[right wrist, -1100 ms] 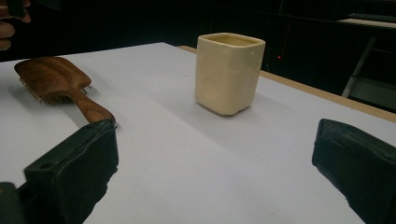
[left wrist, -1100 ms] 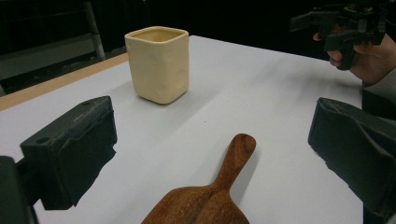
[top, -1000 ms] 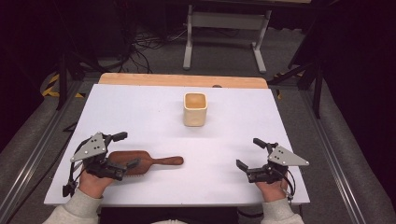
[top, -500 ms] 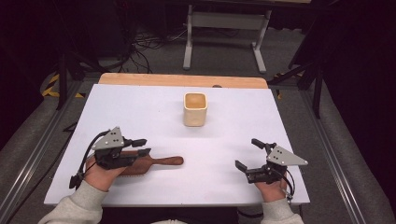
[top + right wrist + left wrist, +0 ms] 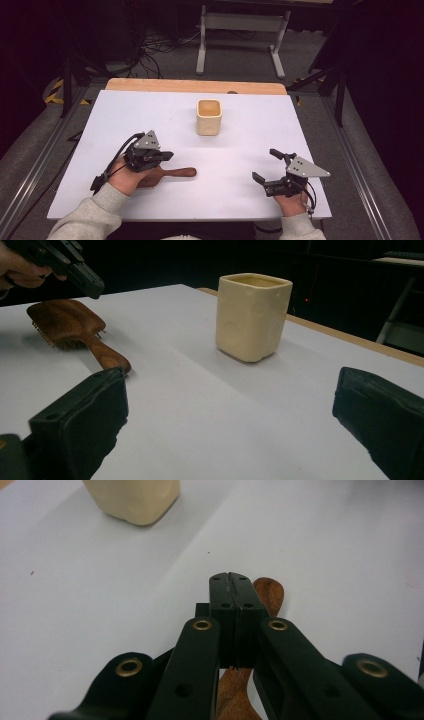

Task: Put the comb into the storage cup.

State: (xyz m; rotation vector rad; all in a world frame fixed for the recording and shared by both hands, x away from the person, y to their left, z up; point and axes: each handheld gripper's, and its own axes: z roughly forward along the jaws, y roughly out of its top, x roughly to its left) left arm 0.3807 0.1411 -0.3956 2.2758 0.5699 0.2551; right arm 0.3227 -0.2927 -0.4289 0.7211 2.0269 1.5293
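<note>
Just above the wooden hairbrush (image 5: pixel 165 175), the left gripper (image 5: pixel 167 155) has its two black jaws pressed flat together with nothing caught between them; they have just been closing, and the left gripper view shows the seam between them shut while the brush handle (image 5: pixel 267 592) lies on the table underneath, its rounded end peeking out past the jaw tips. Whether the jaws touch the wood I cannot tell. The right gripper (image 5: pixel 264 165) sits well apart near the table's other front corner, its jaws spread wide and holding nothing, resting low over the white table (image 5: pixel 250 125). The hairbrush lies flat near the front left of the table, its bristled head under the person's left hand (image 5: pixel 125 175) and its handle pointing toward the middle; the right gripper view shows the bristles facing down. Farther back, near the centre of the table, stands a cream square cup (image 5: pixel 208 117), upright and apart from the brush and both grippers. Beyond it a wooden edge (image 5: pixel 195 86) borders the white surface.
</note>
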